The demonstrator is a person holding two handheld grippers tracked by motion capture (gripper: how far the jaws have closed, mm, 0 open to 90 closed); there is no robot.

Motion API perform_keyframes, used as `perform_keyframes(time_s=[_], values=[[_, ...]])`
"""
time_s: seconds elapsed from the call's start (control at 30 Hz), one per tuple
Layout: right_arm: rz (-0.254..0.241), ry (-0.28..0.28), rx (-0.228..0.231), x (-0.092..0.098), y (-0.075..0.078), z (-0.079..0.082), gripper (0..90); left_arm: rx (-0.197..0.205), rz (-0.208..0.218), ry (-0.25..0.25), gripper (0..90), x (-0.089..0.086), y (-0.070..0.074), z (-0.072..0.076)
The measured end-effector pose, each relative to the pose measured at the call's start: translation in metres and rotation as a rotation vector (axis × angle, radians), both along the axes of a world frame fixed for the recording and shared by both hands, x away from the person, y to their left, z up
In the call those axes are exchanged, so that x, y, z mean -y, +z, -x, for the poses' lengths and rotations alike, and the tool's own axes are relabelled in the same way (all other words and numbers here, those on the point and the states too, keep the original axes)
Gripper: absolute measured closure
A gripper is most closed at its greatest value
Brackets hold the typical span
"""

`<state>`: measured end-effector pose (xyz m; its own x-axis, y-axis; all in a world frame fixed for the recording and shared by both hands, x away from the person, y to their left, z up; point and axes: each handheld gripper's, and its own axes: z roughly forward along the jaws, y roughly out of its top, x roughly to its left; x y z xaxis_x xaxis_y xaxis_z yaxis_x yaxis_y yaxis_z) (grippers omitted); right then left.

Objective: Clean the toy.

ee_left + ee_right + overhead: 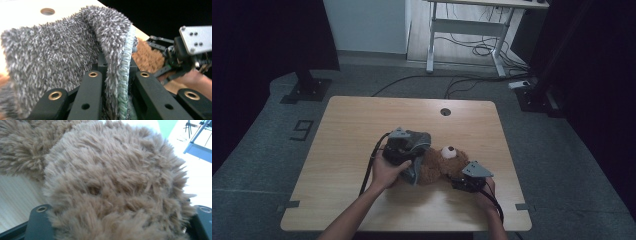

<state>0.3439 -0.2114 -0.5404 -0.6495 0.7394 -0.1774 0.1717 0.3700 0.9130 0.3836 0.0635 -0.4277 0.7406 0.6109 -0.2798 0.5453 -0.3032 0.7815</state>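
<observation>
Tongs (117, 82) pinch shaggy grey cloth (57, 57) beside brown plush bear (439, 162).

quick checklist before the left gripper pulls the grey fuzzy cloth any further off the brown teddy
1. Left gripper shut on the grey cloth: ok, its stitched edge is pinched between the jaws.
2. Right gripper steadying the brown teddy: cannot tell, fur sits between the jaws but pad contact is hidden.
3. Cloth free of the teddy: not ok, it overlaps the toy.
4. Teddy on the table: ok.
5. Cables clear of the cloth: ok.
</observation>
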Motion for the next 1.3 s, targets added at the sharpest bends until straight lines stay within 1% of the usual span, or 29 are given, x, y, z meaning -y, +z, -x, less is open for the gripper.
perform_keyframes(time_s=[0.03, 0.07, 0.1, 0.13, 0.17, 0.23, 0.27, 0.3, 0.4, 0.43, 0.47, 0.5, 0.53, 0.57, 0.63, 0.73, 0.77, 0.8, 0.83, 0.87, 0.93, 1.0, 1.03, 1.07, 1.13, 1.17, 1.2, 1.23, 1.3], values=[[0.008, -0.009, 0.008, -0.001, 0.000, -0.001, 24.0, -0.029, -0.017, 0.003, 81.2, 0.006, -0.010, -0.007], [0.008, -0.009, 0.008, -0.001, 0.000, -0.001, 24.0, -0.029, -0.017, 0.003, 81.2, 0.006, -0.010, -0.007], [0.004, -0.019, -0.001, 0.000, 0.000, -0.002, 19.2, -0.060, -0.015, 0.010, 81.3, 0.006, -0.023, -0.012], [0.004, -0.019, -0.001, 0.000, 0.000, -0.002, 19.2, -0.060, -0.015, 0.010, 81.6, 0.006, -0.023, -0.012], [0.000, -0.024, -0.008, 0.001, -0.001, -0.001, 16.8, -0.072, 0.006, 0.011, 81.6, 0.003, -0.028, -0.012], [-0.003, -0.032, -0.048, 0.001, 0.001, 0.001, 11.9, -0.086, 0.043, 0.003, 81.9, -0.003, -0.034, -0.010], [0.001, -0.032, -0.061, 0.001, 0.002, 0.002, 9.6, -0.081, 0.039, -0.001, 82.0, -0.005, -0.035, -0.007], [-0.001, -0.008, -0.088, 0.002, 0.007, 0.006, 5.9, -0.074, 0.037, -0.004, 82.0, -0.007, -0.035, -0.004], [-0.020, 0.016, -0.106, 0.007, 0.013, 0.013, 3.0, -0.060, 0.026, -0.005, 82.1, -0.010, -0.037, 0.004], [-0.072, 0.027, -0.110, 0.016, 0.021, 0.019, 3.0, -0.043, 0.021, -0.002, 82.2, -0.010, -0.040, 0.009], [-0.072, 0.027, -0.110, 0.016, 0.021, 0.019, 3.0, -0.043, 0.021, -0.002, 82.2, -0.010, -0.040, 0.009], [-0.101, 0.021, -0.109, 0.022, 0.025, 0.022, 3.4, -0.039, 0.021, -0.003, 82.2, -0.009, -0.041, 0.011], [-0.133, 0.005, -0.102, 0.026, 0.029, 0.025, 3.8, -0.035, 0.022, -0.004, 82.2, -0.008, -0.043, 0.013], [-0.175, -0.032, -0.087, 0.034, 0.038, 0.028, 3.8, -0.016, 0.018, 0.000, 82.3, -0.007, -0.045, 0.018], [-0.186, -0.045, -0.091, 0.036, 0.041, 0.028, 3.5, -0.008, 0.018, 0.001, 82.3, -0.006, -0.046, 0.020], [-0.177, -0.047, -0.113, 0.031, 0.045, 0.027, 1.6, -0.002, 0.030, -0.004, 82.5, -0.009, -0.050, 0.026], [-0.155, -0.035, -0.155, 0.022, 0.040, 0.022, 0.0, 0.001, 0.037, -0.010, 82.5, -0.011, -0.053, 0.031], [-0.155, -0.035, -0.155, 0.022, 0.040, 0.022, 0.0, 0.001, 0.037, -0.010, 82.6, -0.011, -0.053, 0.031], [-0.130, -0.029, -0.207, 0.011, 0.031, 0.015, 0.0, 0.010, 0.034, -0.017, 82.6, -0.013, -0.056, 0.035], [-0.130, -0.029, -0.207, 0.011, 0.031, 0.015, 0.0, 0.010, 0.034, -0.017, 82.7, -0.013, -0.056, 0.035], [-0.123, -0.010, -0.256, 0.003, 0.023, 0.010, 0.0, 0.021, 0.030, -0.018, 82.7, -0.015, -0.059, 0.040], [-0.114, -0.030, -0.286, 0.000, 0.020, 0.007, 0.0, 0.034, 0.027, -0.018, 82.8, -0.017, -0.061, 0.042], [-0.112, -0.040, -0.303, 0.000, 0.019, 0.006, 1.0, 0.032, 0.030, -0.019, 82.8, -0.017, -0.062, 0.042], [-0.110, -0.049, -0.316, 0.001, 0.018, 0.005, 5.5, 0.031, 0.032, -0.019, 82.9, -0.017, -0.062, 0.042], [-0.117, -0.058, -0.313, 0.002, 0.014, 0.005, 13.9, 0.026, 0.033, -0.020, 82.9, -0.018, -0.062, 0.041], [-0.105, -0.056, -0.297, 0.003, 0.014, 0.007, 22.0, 0.024, 0.034, -0.020, 82.9, -0.018, -0.061, 0.041], [-0.105, -0.056, -0.297, 0.003, 0.014, 0.007, 22.0, 0.023, 0.036, -0.014, 82.9, -0.019, -0.061, 0.041], [-0.095, -0.054, -0.283, 0.003, 0.014, 0.007, 27.4, 0.013, 0.048, -0.008, 82.9, -0.023, -0.060, 0.041], [-0.090, -0.050, -0.273, 0.002, 0.014, 0.008, 30.0, 0.011, 0.052, 0.005, 83.0, -0.029, -0.059, 0.043]])
